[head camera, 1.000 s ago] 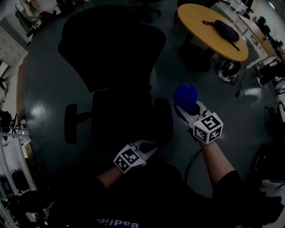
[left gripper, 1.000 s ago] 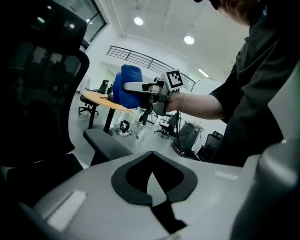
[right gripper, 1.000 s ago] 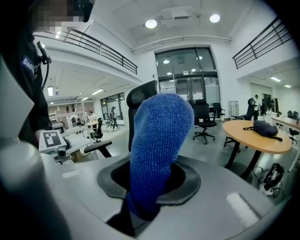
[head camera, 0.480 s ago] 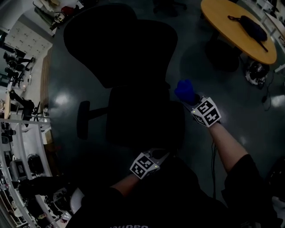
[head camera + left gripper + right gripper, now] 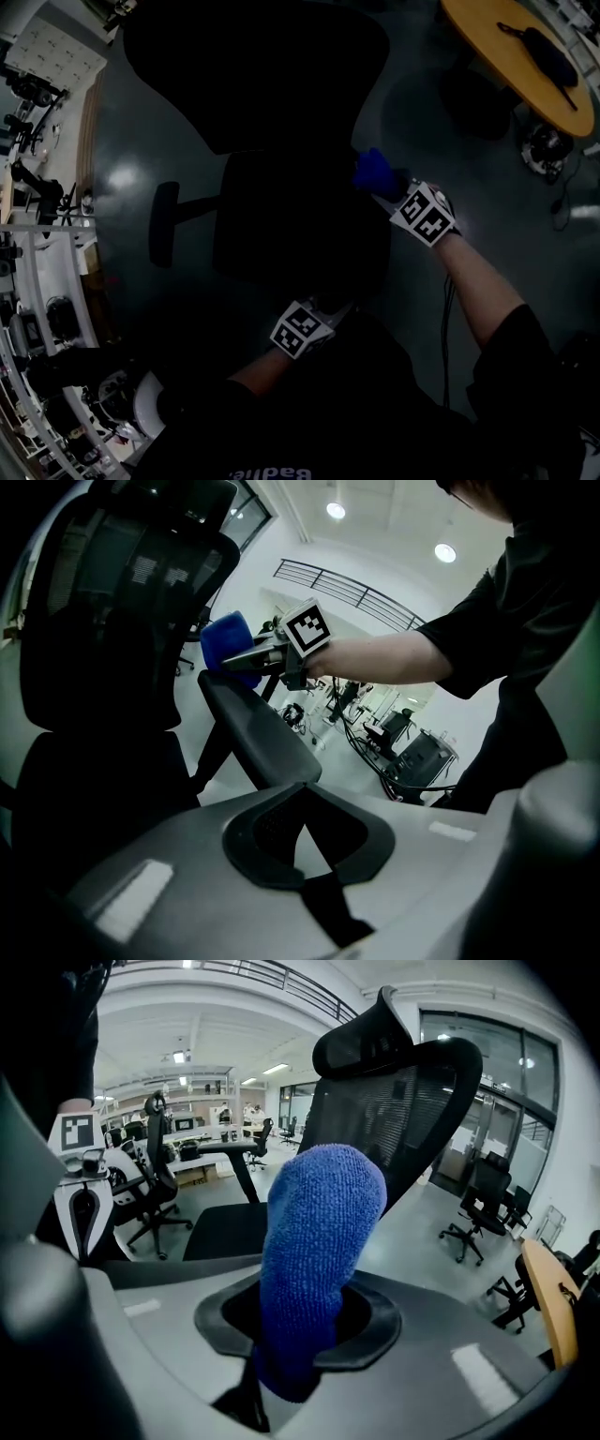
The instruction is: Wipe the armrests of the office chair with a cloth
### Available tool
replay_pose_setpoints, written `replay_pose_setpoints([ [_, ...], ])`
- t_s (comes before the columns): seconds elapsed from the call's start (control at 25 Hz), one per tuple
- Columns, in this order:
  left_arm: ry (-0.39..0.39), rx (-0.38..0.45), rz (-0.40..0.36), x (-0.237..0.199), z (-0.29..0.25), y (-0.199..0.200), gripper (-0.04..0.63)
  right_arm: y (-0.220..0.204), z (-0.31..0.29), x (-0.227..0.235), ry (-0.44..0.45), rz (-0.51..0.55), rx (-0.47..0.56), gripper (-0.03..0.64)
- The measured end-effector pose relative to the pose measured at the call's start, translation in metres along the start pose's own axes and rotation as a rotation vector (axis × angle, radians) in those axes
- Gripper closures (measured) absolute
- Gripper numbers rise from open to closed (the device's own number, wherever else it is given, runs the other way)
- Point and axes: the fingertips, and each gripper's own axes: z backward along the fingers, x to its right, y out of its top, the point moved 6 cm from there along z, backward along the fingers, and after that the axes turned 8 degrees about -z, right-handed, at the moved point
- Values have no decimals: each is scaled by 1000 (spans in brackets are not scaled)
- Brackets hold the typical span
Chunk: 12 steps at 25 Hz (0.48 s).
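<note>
1. Blue cloth (image 5: 372, 172), bunched into a roll, is clamped between the closed jaws of the right gripper (image 5: 386, 192).
2. The cloth sits at the far end of the right armrest (image 5: 258, 728) of the black office chair (image 5: 272, 84); I cannot tell whether it touches.
3. The left gripper (image 5: 336, 309) hangs at the seat's near edge, jaws pressed together with nothing between them.
4. The left armrest (image 5: 164, 223) stands alone at the left.
5. A round wooden table (image 5: 487, 56) stands far right.
</note>
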Motion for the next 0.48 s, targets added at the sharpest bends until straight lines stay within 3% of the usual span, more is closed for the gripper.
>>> replay_pose_setpoints([
  [0.24, -17, 16, -7, -2, 5, -3, 575, 2, -1, -13, -27, 19, -9, 492],
  [0.48, -36, 24, -15, -2, 6, -3, 575, 1, 7, -20, -62, -35, 8, 492],
])
